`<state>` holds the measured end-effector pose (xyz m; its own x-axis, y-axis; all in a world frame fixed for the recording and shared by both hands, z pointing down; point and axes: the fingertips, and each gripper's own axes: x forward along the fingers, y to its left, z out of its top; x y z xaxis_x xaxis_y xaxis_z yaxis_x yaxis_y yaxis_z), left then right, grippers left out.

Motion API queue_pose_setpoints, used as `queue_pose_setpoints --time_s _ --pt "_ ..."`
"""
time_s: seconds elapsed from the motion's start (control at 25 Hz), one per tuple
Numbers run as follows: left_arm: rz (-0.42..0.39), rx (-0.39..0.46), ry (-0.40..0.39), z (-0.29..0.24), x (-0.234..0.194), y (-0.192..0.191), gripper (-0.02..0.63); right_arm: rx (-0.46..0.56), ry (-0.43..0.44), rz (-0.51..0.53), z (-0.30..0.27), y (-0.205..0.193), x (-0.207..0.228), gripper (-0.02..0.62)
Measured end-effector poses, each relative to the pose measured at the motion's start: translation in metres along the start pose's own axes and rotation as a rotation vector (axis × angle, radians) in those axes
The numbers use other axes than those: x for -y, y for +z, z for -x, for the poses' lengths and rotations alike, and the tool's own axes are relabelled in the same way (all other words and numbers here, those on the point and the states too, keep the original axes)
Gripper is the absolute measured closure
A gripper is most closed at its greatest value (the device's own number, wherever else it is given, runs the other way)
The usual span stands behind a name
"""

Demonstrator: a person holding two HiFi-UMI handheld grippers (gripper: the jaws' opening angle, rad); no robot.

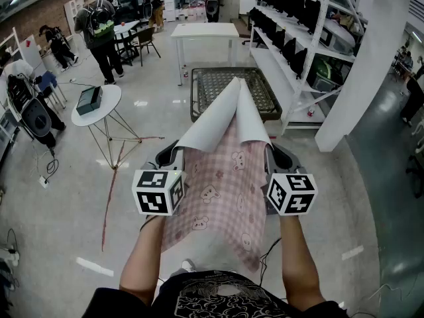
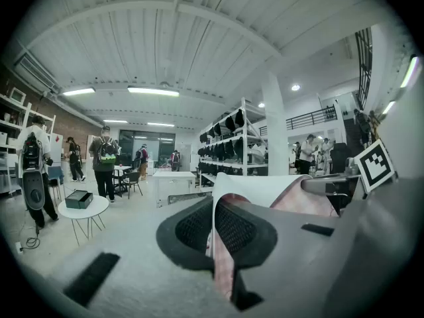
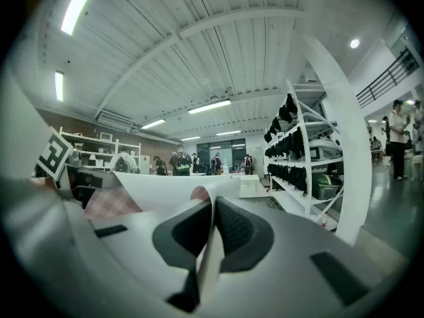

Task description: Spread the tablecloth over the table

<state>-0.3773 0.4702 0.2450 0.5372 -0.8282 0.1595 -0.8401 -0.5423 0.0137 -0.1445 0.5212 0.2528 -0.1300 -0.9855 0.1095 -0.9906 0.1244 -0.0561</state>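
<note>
**Two grips, one cloth held up**

Both my tongs are clamped on the pink checked tablecloth (image 1: 222, 194): the left gripper (image 1: 170, 155) bites its left edge, the right gripper (image 1: 274, 155) its right. It hangs between them above the floor (image 1: 66, 204), its far end curled up to show the white underside (small bears on the pink side). A white table (image 1: 205, 30) stands well ahead.

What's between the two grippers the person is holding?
A pink checked tablecloth, clamped by the left gripper and right gripper; the head view shows it.
</note>
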Motion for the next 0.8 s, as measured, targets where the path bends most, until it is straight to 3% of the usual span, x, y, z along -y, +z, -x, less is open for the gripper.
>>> queue_pose_setpoints --time_s 0.48,0.8 --pt "0.005 -0.021 0.035 -0.025 0.043 -0.007 0.598 -0.024 0.019 0.014 0.003 -0.007 0.058 0.589" --pt "0.012 -0.025 0.029 -0.061 0.049 -0.011 0.598 -0.028 -0.002 0.018 -0.015 -0.011 0.09 0.589"
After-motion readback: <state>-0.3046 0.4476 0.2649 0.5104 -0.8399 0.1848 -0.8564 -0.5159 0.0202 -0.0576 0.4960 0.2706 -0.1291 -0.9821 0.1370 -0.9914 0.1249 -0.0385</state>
